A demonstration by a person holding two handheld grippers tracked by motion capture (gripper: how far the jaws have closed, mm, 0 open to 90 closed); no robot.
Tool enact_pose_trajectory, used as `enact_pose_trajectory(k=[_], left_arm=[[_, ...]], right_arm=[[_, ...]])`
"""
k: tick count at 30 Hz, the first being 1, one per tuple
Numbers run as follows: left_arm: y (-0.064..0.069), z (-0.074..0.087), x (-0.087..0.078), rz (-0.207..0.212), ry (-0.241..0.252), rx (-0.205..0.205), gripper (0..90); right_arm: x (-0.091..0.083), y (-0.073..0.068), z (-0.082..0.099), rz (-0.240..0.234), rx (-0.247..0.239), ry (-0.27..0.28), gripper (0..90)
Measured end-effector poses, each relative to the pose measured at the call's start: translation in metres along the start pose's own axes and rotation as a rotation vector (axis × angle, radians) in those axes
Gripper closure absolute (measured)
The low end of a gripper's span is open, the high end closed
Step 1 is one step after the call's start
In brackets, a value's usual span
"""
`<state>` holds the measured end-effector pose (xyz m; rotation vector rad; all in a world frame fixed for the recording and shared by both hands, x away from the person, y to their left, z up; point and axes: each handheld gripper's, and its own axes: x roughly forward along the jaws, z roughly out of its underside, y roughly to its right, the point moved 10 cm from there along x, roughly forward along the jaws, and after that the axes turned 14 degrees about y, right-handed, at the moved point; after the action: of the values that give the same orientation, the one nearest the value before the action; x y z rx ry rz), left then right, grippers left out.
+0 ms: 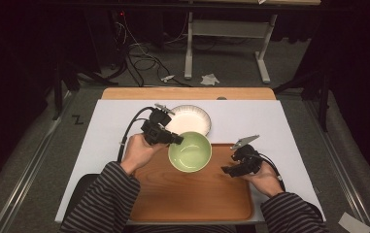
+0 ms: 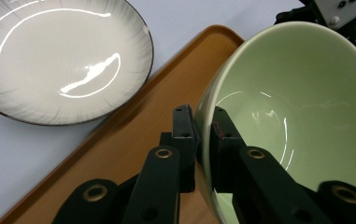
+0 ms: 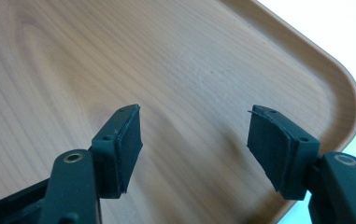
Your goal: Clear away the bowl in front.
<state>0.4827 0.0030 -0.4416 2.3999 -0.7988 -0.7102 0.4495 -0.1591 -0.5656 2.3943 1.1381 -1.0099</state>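
A light green bowl [image 1: 190, 151] hangs over the far part of the wooden tray [image 1: 192, 196]. My left gripper [image 1: 176, 140] is shut on its left rim; in the left gripper view the two jaws pinch the bowl's wall [image 2: 306, 102], one inside and one outside, at my left gripper [image 2: 203, 135]. The bowl is tilted and looks lifted off the tray [image 2: 133, 130]. My right gripper [image 1: 227, 170] stands open over the right side of the tray, to the right of the bowl, with nothing between its pads [image 3: 130, 144] above bare wood [image 3: 73, 60].
A white plate with a dark rim [image 1: 190, 119] lies on the white mat [image 1: 105, 141] just beyond the tray, also in the left gripper view as the plate [image 2: 59, 60]. The floor behind the table holds cables and a desk frame [image 1: 231, 43].
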Motion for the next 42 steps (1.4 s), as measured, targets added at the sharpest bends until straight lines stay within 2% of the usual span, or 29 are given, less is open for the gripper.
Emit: enact_pose_trajectory(k=[8,18,26,42], left_arm=[[-0.009,0.012,-0.003,-0.014,-0.018,-0.008,83.3],[-0.019,0.028,0.0,-0.034,-0.044,-0.003,83.2],[-0.027,0.041,0.004,-0.048,-0.07,-0.016,83.2],[-0.043,0.057,0.012,-0.092,-0.102,-0.01,83.0]], right_arm=[[0.0,-0.001,-0.001,0.001,0.007,0.005,36.7],[-0.001,0.001,-0.001,0.007,0.003,0.009,36.7],[-0.001,0.001,-0.001,0.008,0.004,0.009,36.7],[-0.001,0.001,-0.001,0.006,0.002,0.01,36.7]])
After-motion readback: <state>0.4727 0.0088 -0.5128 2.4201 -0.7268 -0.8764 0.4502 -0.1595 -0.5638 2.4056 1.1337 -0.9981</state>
